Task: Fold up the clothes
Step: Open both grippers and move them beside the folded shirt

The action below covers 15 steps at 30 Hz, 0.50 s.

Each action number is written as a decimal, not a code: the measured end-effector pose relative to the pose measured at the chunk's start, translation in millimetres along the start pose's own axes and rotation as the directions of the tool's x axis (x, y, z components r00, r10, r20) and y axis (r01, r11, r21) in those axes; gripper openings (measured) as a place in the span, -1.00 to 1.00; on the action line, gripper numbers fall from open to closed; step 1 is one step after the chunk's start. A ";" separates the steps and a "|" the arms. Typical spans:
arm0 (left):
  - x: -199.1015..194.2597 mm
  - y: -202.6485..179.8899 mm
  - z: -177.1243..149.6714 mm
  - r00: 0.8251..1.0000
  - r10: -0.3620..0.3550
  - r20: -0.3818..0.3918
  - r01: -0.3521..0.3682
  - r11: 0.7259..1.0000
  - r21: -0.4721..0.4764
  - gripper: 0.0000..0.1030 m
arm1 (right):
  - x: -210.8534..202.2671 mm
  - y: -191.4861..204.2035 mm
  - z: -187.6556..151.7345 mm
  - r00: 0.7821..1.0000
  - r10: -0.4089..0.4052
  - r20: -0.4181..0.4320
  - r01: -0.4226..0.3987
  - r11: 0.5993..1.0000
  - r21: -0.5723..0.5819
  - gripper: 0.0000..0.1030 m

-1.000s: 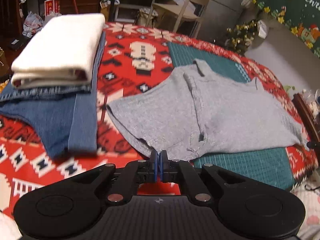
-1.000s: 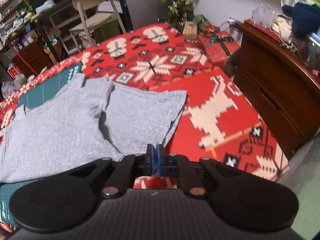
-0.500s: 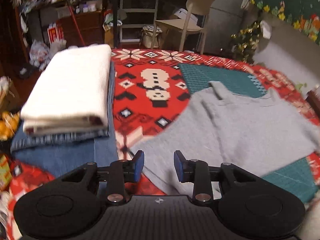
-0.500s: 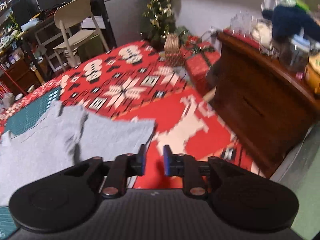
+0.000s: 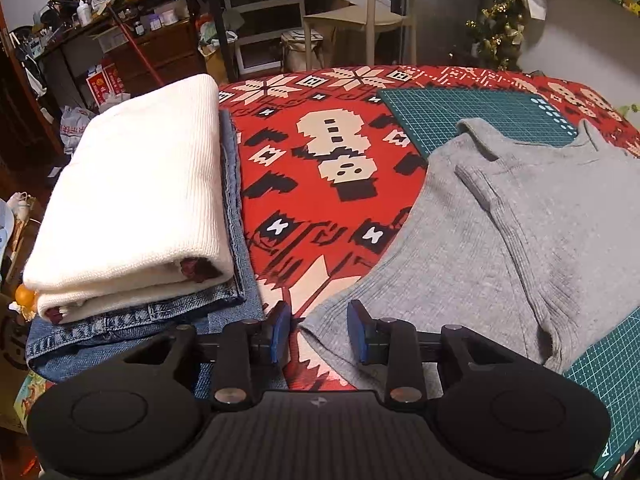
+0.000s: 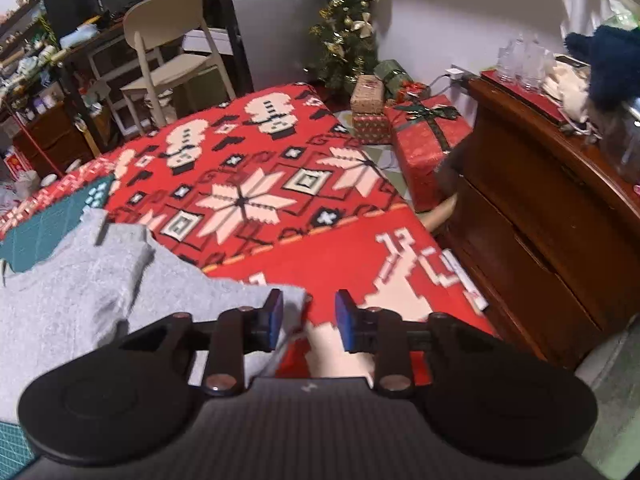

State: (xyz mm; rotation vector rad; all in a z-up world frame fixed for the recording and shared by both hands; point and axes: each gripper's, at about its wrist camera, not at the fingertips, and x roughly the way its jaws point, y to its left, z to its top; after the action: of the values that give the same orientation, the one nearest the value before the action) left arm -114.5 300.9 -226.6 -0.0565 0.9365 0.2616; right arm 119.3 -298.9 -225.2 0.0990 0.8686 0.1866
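Clothes lie spread and stacked on a tabletop (image 5: pixel 320 240) covered in a red patterned holiday cloth, as a person works two hand-held tools over them. The left claw (image 5: pixel 319 332) stands apart, its jaws closing a little, hovering just above the near corner of a grey top (image 5: pixel 500 248); the blue pads do not press on the fabric. The right claw (image 6: pixel 308 318) is likewise apart and opening, with the opposite corner of the same grey top (image 6: pixel 80 292) just beside its left pad and nothing clamped. The top lies flat, partly over a green cutting mat (image 5: pixel 472 120). Left of it sit folded blue jeans (image 5: pixel 120 336), with a folded cream sweater (image 5: pixel 140 200) stacked on top. Beyond the tabletop stand a pale chair (image 6: pixel 172 56), a small decorated tree (image 6: pixel 348 40), wrapped gift boxes (image 6: pixel 428 136) on the floor, and a dark wooden dresser (image 6: pixel 540 220) crowded with glassware; what the boxes hold cannot be told.
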 end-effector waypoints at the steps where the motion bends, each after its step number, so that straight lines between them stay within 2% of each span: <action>1: 0.2 1.1 0.1 1.000 -0.014 -0.001 0.014 1.000 -0.007 -0.56 | 3.4 -0.2 0.9 1.000 0.007 -0.004 -0.007 1.000 0.005 -0.28; 2: 1.0 0.2 0.7 1.000 -0.030 -0.002 0.030 0.999 -0.017 -0.84 | 6.9 0.0 1.6 1.000 0.012 -0.009 -0.012 1.000 0.008 -0.28; 3: 1.6 -1.3 1.1 0.999 -0.033 -0.006 0.033 0.999 -0.017 -0.90 | 10.5 1.3 1.8 1.000 0.013 -0.016 -0.013 1.000 0.005 -0.29; 4: 1.4 -4.0 0.9 1.000 -0.023 -0.004 0.023 1.000 0.002 -0.90 | 14.1 2.6 2.1 1.000 0.013 -0.022 -0.013 1.000 0.002 -0.38; 5: 0.8 -6.4 0.9 1.000 -0.013 -0.002 0.013 1.000 0.019 -0.91 | 17.0 4.4 2.3 1.000 0.013 -0.027 -0.014 1.000 -0.004 -0.52; 6: -1.5 -6.0 0.8 1.000 -0.001 0.004 0.000 1.000 0.021 -0.91 | 17.9 7.5 2.4 0.999 0.012 -0.030 -0.013 1.000 -0.016 -0.98; 11: -9.6 1.3 -0.1 0.999 0.048 0.024 -0.049 0.999 0.007 -0.91 | 7.1 14.9 5.3 0.996 -0.079 0.045 0.081 0.995 -0.055 -0.97; 15: -2.4 6.1 -2.0 0.999 0.053 0.003 -0.053 0.999 0.006 -0.91 | 16.9 8.4 7.7 0.995 -0.100 0.021 0.101 0.994 -0.041 -0.97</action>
State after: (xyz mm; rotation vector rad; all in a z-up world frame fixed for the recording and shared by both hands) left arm -118.9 305.9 -225.5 -0.0257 0.9369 0.3081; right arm 134.9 -287.3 -231.6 0.0176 0.8488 0.1092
